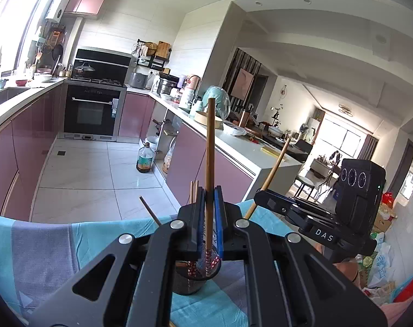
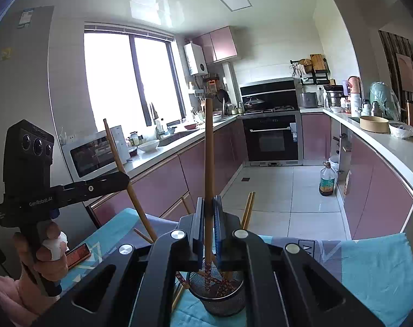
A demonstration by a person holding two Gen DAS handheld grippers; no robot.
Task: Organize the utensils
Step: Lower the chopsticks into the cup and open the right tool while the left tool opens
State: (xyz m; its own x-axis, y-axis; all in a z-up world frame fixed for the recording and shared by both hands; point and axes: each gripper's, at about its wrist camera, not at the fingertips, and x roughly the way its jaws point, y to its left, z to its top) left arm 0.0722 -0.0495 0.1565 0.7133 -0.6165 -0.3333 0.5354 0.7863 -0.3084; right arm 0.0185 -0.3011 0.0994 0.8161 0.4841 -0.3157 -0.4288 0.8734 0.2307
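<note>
A black mesh holder (image 1: 195,278) (image 2: 220,291) stands on the blue and grey tablecloth (image 1: 43,245) (image 2: 369,267). My left gripper (image 1: 209,204) is shut on a wooden chopstick (image 1: 209,163), upright, its patterned tip inside the holder. My right gripper (image 2: 208,212) is shut on another wooden chopstick (image 2: 208,158), also upright with its tip in the holder. Each view shows the other gripper (image 1: 263,190) (image 2: 126,179) holding its chopstick (image 1: 274,169) (image 2: 119,158) at a slant. Several more chopsticks (image 2: 247,209) (image 1: 193,193) lean out of the holder.
A small red box (image 2: 78,253) lies on the cloth by the left hand. Pink cabinets and counters (image 1: 233,147) (image 2: 162,152) run around the kitchen, with an oven (image 2: 271,139) at the far end. An oil bottle (image 1: 144,160) stands on the floor.
</note>
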